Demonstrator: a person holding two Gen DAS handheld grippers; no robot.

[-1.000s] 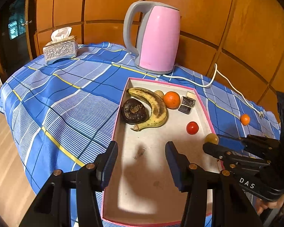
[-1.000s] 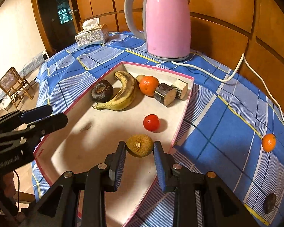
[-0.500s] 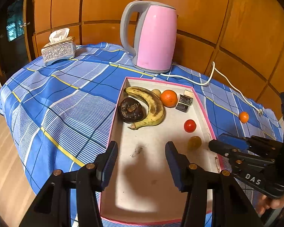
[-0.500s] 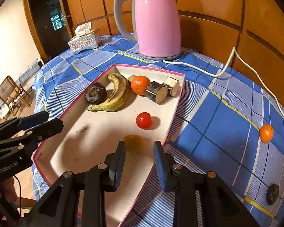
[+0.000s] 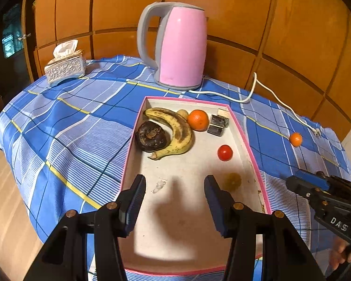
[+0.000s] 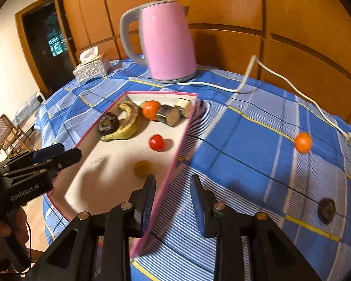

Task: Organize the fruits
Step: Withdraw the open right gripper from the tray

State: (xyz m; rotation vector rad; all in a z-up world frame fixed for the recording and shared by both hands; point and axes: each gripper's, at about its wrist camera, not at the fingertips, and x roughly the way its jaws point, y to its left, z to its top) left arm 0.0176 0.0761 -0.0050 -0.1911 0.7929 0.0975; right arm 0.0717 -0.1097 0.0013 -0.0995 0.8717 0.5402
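Note:
A pink-rimmed tray (image 5: 243,138) holds a banana (image 5: 177,128), a dark round fruit (image 5: 152,135), an orange (image 5: 198,120), cut cane pieces (image 5: 218,124), a red tomato (image 5: 224,152) and a brownish fruit (image 5: 232,180). My left gripper (image 5: 174,180) hovers open over the tray's near end, with nothing in it. My right gripper (image 6: 173,179) straddles the tray's right rim; its jaws stand narrowly apart with nothing between them, just behind the brownish fruit (image 6: 142,167). A loose orange (image 6: 303,142) and a small dark fruit (image 6: 326,210) lie on the cloth to the right.
A pink kettle (image 5: 180,46) stands behind the tray, its white cord (image 5: 252,93) trailing right across the blue checked cloth. A tissue box (image 5: 65,69) sits at the far left. The table edge drops to the floor on the left.
The brownish fruit, earlier between my right fingertips, now lies on the tray floor. My right gripper has drawn back to the right, over the tray rim. The left gripper stays put.

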